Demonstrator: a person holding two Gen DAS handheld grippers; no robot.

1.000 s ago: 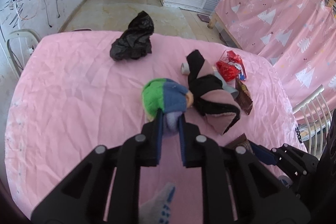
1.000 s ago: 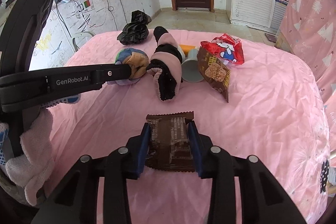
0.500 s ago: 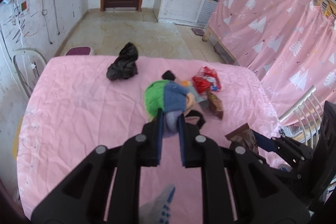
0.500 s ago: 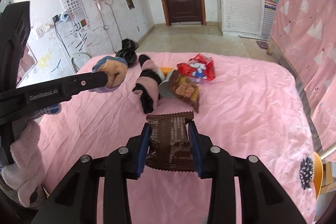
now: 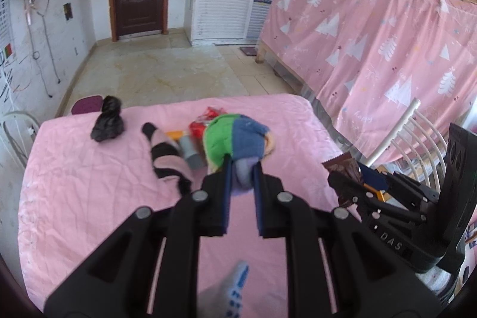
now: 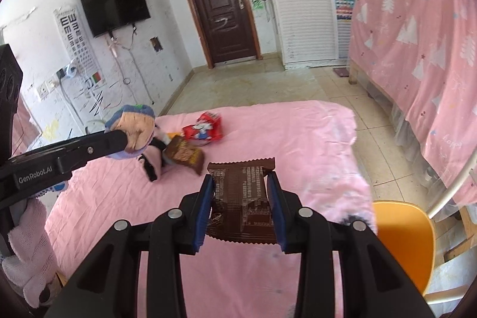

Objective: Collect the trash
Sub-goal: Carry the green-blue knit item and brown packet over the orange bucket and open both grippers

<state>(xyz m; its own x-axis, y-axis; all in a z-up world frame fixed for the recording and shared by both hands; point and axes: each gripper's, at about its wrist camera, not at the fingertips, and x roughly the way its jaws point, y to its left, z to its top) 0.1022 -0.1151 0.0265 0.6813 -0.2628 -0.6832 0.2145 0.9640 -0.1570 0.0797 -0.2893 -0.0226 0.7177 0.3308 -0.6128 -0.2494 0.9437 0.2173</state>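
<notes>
My left gripper [image 5: 242, 169] is shut on a rolled green, blue and tan sock bundle [image 5: 235, 140] and holds it well above the pink table [image 5: 74, 198]; the bundle also shows in the right wrist view [image 6: 134, 133]. My right gripper [image 6: 240, 184] is shut on a flat brown snack wrapper [image 6: 241, 198], also raised, and seen in the left wrist view [image 5: 342, 175]. On the table lie a red snack bag [image 6: 204, 130], a brown snack bag [image 6: 184, 154], a grey cup [image 5: 189, 152], a black and pink sock [image 5: 165, 154] and a black plastic bag [image 5: 107, 121].
A white chair back [image 5: 402, 139] and an orange seat [image 6: 402, 240] stand at the table's right edge. A pink curtained bed frame [image 5: 372, 35] is at the right. Another white chair [image 5: 15, 136] is at the table's left. Tiled floor lies beyond toward the door [image 6: 220, 17].
Both grippers have risen and pulled back from the table with their loads; the table items look smaller and farther. The jaws have stayed shut.
</notes>
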